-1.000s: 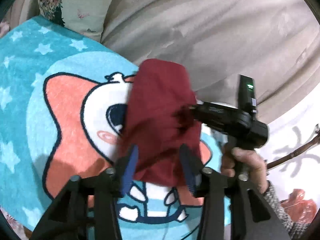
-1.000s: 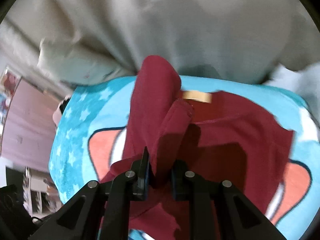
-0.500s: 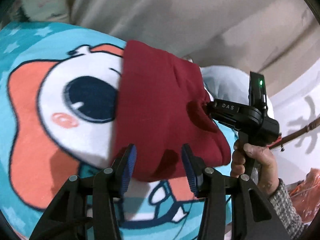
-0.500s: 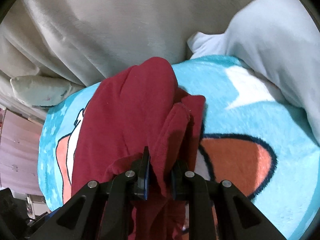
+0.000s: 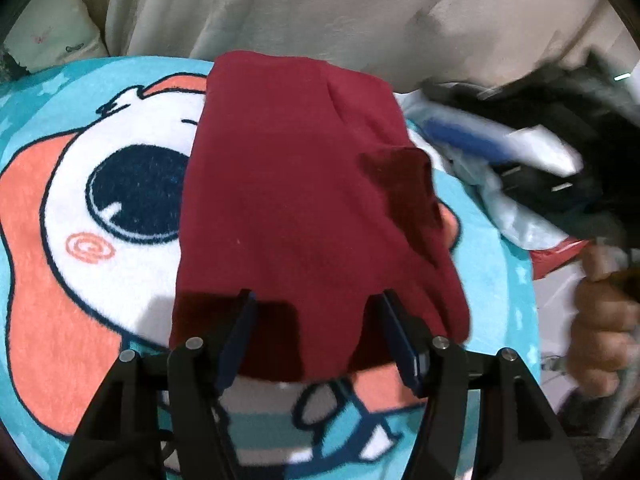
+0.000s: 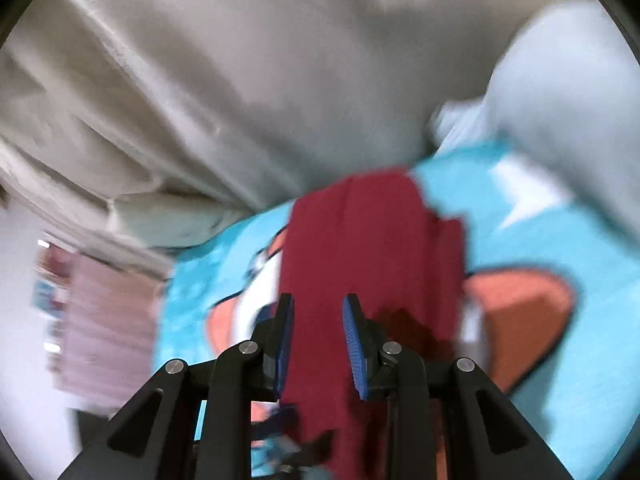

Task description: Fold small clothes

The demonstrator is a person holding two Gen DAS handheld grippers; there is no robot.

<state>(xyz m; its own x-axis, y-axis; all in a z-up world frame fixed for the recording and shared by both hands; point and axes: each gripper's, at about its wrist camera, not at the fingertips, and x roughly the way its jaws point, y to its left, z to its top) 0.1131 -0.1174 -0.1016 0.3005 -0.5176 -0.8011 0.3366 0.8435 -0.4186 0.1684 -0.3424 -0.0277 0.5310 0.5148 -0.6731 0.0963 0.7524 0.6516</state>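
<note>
A dark red garment [image 5: 304, 200] lies folded on a turquoise cartoon blanket [image 5: 52, 280]. My left gripper [image 5: 316, 308] is open, its blue-padded fingers standing on either side of the garment's near edge. In the right wrist view the same red garment [image 6: 372, 248] lies in a long strip running away from me. My right gripper [image 6: 319, 312] is open just above its near end, with nothing between the pads. In the left wrist view the right gripper [image 5: 560, 152] is a motion blur at the right, held by a hand [image 5: 600, 320].
A beige sheet [image 5: 320, 8] rises behind the blanket. A pale blue cloth [image 6: 560, 60] lies at the blanket's far right corner. A cream pillow [image 5: 52, 40] sits at the far left. Room floor and furniture show blurred at left in the right wrist view.
My right gripper has let go of the red garment, opened and pulled back. The garment now lies flat, folded over. My left gripper stayed open and moved closer over the near edge.
</note>
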